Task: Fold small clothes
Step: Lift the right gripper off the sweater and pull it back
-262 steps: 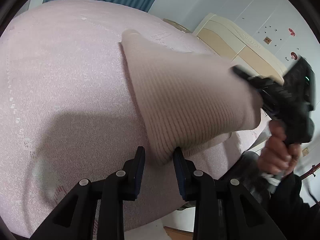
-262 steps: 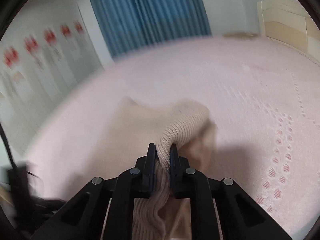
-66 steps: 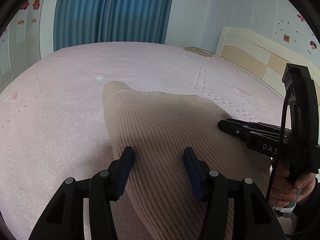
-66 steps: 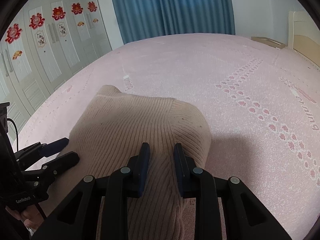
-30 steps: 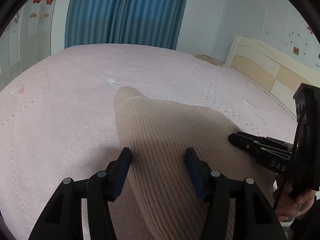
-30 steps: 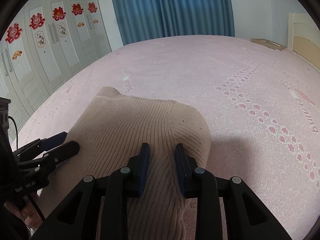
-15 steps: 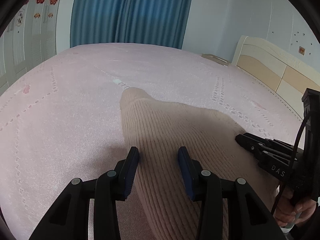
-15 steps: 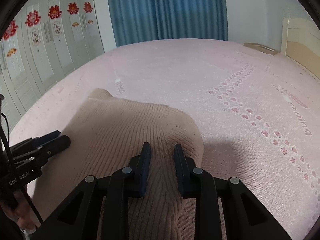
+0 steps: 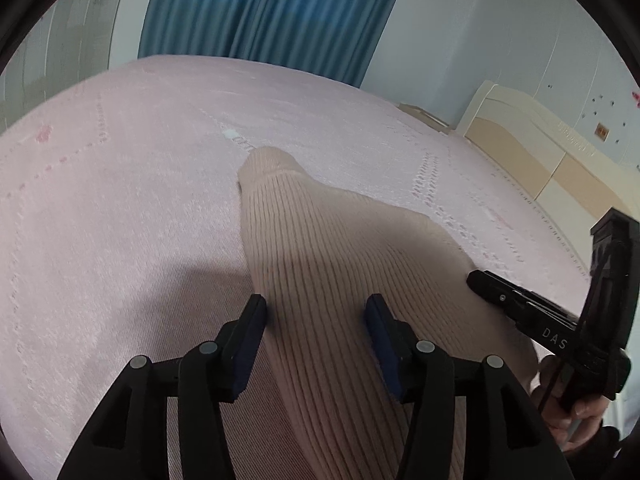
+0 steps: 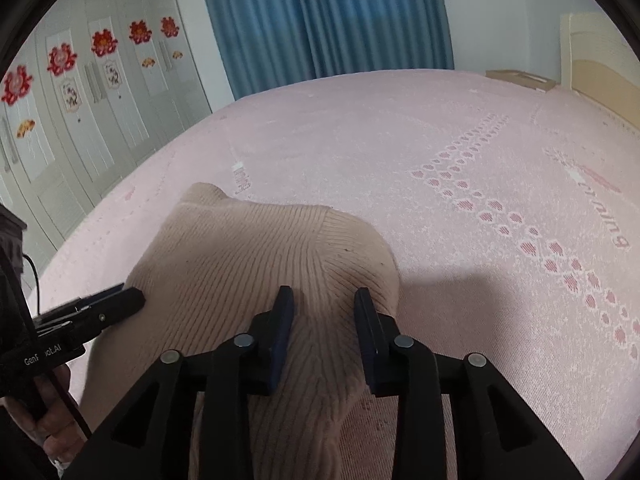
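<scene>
A beige ribbed knit garment (image 9: 340, 264) lies folded on the pink bedspread (image 9: 120, 208). My left gripper (image 9: 316, 312) hovers low over its near left part. Its jaws are opening, the knit lies between and under the pads, and the left pad is at the garment's edge. In the right wrist view the same garment (image 10: 248, 248) lies under my right gripper (image 10: 323, 300). Those jaws are opening too, with a ridge of knit between them and the pads off it. Each gripper shows in the other's view: the right gripper (image 9: 478, 280) and the left gripper (image 10: 130, 298).
The bedspread (image 10: 460, 152) stretches wide beyond the garment. A blue curtain (image 10: 328, 20) hangs behind the bed, wardrobe doors with red flower stickers (image 10: 80, 92) stand to the left, and a cream headboard (image 9: 532, 148) to the right. A hand (image 9: 576, 412) grips the right tool.
Seconds ago both grippers held the garment up; now it lies on the bed. In the last second both pairs of jaws narrowed slightly, then widened again. The hands hardly moved.
</scene>
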Tool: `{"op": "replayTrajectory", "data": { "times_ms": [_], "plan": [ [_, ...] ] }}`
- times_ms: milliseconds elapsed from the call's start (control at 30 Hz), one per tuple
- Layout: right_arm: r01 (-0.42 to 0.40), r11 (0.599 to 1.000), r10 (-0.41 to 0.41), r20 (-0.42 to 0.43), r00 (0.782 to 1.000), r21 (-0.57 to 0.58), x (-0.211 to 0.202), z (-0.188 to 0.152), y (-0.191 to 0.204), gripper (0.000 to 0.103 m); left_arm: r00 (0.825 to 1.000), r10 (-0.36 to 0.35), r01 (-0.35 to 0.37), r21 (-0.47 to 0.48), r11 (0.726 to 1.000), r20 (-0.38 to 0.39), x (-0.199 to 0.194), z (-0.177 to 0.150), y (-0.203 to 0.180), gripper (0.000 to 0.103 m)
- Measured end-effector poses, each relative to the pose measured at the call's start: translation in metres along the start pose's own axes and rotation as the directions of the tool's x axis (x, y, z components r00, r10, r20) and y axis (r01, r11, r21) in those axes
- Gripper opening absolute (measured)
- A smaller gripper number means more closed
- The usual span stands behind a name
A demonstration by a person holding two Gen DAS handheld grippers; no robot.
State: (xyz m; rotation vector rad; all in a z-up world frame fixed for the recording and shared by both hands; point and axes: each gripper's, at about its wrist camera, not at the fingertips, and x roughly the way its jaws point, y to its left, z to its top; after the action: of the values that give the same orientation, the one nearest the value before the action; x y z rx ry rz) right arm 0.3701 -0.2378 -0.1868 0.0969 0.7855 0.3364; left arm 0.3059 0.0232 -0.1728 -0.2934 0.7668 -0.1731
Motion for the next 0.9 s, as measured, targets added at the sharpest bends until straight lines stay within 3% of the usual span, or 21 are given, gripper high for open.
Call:
{"op": "replayTrajectory", "data": {
  "times_ms": [333,500,667,833,867,900],
  "plan": [
    [0.026,0.999,-0.026,0.029,0.999,-0.021,-0.027,-0.014,0.008,0.034,1.0,-0.022,0.02,0.117,0.993,0.017,-0.032,-0.027,-0.028,0.053],
    [0.066,0.998,-0.066,0.018,0.998,-0.012,-0.038,-0.017,-0.001,0.038,1.0,0.007,-0.006,0.135,0.991,-0.004,-0.044,-0.042,-0.029,0.053],
    [-0.015,0.993,0.014,0.01,1.0,0.119,-0.053,-0.027,-0.017,0.038,1.0,0.018,-0.016,0.128,0.992,-0.017,-0.058,-0.054,-0.028,0.053],
    [-0.116,0.981,0.117,0.005,0.993,0.158,-0.056,-0.034,-0.011,0.038,0.999,0.032,-0.028,0.097,0.995,-0.037,-0.068,-0.067,-0.021,0.054],
    [-0.119,0.981,0.122,-0.007,0.993,0.155,-0.053,-0.035,-0.008,0.037,0.998,0.038,-0.034,0.088,0.995,-0.042,-0.066,-0.067,-0.019,0.054],
    [-0.117,0.982,0.12,-0.013,0.993,0.148,-0.05,-0.036,-0.004,0.023,0.998,0.044,-0.04,0.081,0.996,-0.048,-0.064,-0.068,-0.018,0.055]
  ]
}}
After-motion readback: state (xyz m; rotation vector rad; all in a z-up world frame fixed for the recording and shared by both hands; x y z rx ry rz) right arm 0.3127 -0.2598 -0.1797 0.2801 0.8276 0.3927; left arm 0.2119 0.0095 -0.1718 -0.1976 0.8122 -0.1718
